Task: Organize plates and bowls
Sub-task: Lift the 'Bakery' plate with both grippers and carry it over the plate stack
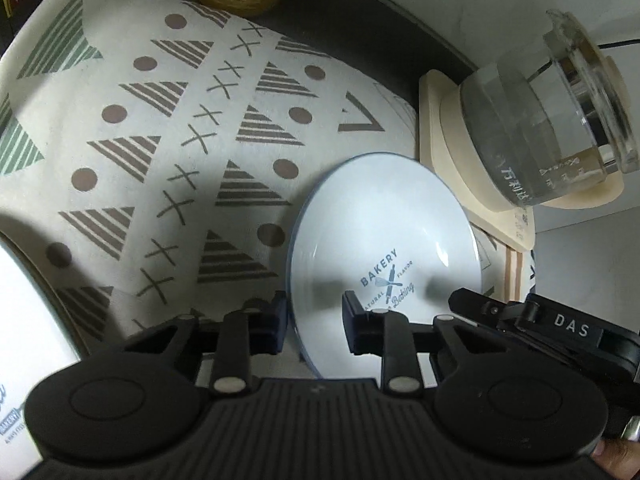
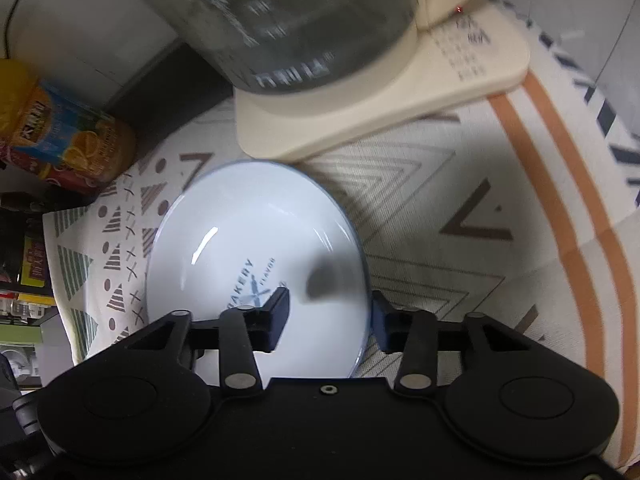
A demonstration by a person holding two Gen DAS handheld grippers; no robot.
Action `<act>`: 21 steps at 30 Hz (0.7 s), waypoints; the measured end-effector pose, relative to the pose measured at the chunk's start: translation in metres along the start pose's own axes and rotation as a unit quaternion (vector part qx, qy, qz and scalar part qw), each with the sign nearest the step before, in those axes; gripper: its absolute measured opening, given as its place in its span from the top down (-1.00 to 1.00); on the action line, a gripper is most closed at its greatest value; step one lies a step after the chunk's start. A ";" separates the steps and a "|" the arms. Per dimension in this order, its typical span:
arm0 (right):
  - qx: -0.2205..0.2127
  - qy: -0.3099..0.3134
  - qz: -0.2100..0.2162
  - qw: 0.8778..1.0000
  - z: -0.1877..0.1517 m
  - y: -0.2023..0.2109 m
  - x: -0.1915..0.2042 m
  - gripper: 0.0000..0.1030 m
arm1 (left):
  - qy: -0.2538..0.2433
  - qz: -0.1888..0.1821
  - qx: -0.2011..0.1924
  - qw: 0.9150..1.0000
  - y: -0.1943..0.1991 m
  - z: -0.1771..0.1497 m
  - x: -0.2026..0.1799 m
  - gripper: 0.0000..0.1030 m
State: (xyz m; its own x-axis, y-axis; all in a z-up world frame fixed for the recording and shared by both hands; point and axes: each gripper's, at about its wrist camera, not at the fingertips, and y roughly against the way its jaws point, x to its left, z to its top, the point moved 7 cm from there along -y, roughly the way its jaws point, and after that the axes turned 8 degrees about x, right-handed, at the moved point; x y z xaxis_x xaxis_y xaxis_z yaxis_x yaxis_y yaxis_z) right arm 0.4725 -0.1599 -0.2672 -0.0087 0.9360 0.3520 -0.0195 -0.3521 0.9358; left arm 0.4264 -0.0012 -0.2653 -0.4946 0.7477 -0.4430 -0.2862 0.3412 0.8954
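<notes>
A white plate [image 1: 384, 248] with a thin blue rim and a "BAKERY" print is in both views, over the patterned cloth [image 1: 152, 152]. My left gripper [image 1: 314, 326] straddles its left rim, one finger outside and one over the plate face, jaws apart. In the right wrist view the same plate [image 2: 248, 240] shows, and my right gripper [image 2: 330, 320] straddles its right rim, jaws apart. The right gripper's body [image 1: 540, 328] shows at the plate's right in the left view. I cannot tell whether either pad touches the plate.
A glass kettle [image 1: 560, 128] on a cream base [image 2: 380, 96] stands just behind the plate. An orange juice bottle [image 2: 60, 132] and packets stand at the back left. Another white object [image 1: 24, 360] is at the left edge.
</notes>
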 end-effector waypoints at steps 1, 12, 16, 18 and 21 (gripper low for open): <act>0.004 -0.001 0.002 1.000 -0.001 -0.003 -0.001 0.28 | 0.002 0.000 0.003 1.000 -0.003 -0.001 0.000 0.52; -0.036 0.021 0.035 0.999 -0.002 0.012 0.006 0.82 | 0.008 0.006 -0.012 1.000 -0.001 -0.001 0.004 0.77; -0.055 0.036 0.053 0.996 -0.006 0.026 0.016 0.81 | 0.003 0.011 -0.038 0.999 0.016 0.004 0.006 0.77; -0.066 0.042 0.056 0.995 -0.008 0.032 0.022 0.81 | 0.004 0.010 -0.044 0.999 0.023 0.007 0.008 0.77; -0.082 0.048 0.064 0.993 -0.007 0.041 0.032 0.81 | -0.001 0.015 -0.053 0.998 0.034 0.009 0.008 0.77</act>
State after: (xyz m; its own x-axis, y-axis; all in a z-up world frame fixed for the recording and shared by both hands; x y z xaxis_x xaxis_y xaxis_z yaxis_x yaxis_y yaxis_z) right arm 0.4640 -0.1449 -0.2175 -0.1175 0.8815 0.4574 -0.1753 -0.4717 0.8641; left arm 0.4202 0.0210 -0.2382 -0.5026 0.7576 -0.4164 -0.3574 0.2566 0.8980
